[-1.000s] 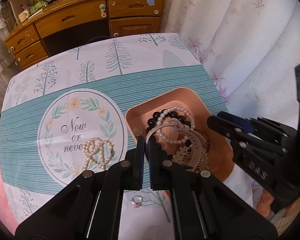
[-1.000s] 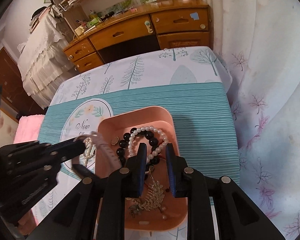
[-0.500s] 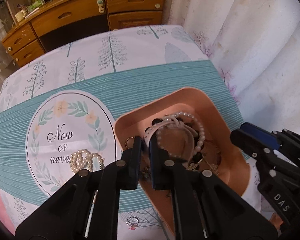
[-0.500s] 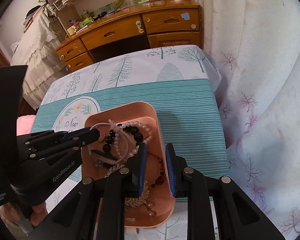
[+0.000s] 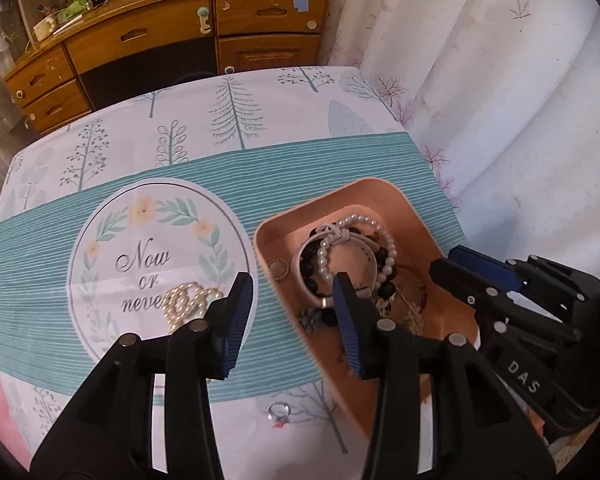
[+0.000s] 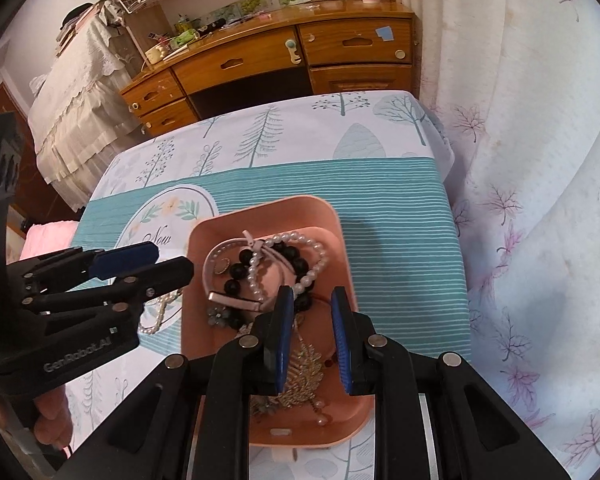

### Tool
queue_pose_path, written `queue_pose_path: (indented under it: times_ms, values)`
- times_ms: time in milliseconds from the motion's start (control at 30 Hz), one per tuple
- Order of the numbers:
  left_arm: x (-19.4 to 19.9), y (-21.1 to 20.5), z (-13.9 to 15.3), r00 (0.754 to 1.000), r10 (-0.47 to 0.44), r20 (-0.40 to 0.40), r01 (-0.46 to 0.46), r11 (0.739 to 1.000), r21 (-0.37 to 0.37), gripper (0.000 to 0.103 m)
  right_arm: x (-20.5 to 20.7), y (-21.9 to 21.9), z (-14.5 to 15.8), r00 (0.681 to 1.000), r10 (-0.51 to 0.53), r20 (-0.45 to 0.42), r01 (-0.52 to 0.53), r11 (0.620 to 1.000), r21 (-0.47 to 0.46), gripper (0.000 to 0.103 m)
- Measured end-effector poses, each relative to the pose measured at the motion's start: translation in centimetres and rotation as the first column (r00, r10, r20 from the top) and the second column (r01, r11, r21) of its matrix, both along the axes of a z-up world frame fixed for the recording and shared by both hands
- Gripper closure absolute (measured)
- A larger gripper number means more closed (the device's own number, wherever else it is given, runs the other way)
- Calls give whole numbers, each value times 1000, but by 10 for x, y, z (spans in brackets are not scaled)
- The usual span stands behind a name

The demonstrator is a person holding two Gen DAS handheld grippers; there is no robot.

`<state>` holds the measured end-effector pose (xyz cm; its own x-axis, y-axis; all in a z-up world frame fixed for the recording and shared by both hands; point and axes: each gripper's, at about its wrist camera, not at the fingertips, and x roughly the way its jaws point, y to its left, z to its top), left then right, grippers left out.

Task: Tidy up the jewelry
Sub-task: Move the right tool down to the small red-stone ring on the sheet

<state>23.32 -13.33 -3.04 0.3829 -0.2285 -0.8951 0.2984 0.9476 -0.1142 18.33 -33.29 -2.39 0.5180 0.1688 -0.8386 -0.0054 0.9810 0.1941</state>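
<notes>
Your left gripper (image 5: 290, 294) is wide and holds nothing; your right gripper (image 6: 311, 300) is narrowly apart over the tray (image 6: 342, 240). Only the left view shows the ring (image 5: 279, 412).

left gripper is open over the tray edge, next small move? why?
Probably swing the left gripper left and down to the pearl strand on the tablecloth. Its jaws stand open and empty, the pale band already lies in the pink tray, and the strand plus a ring remain outside it.
</notes>
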Motion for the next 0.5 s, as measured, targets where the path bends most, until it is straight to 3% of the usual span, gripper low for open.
queue_pose_path:
  times_ms: [500]
  values:
    - [-53,49,27,1000,-9,23,8,999,54,65,-41,36,20,996,92,-10,-92,996,-17,84]
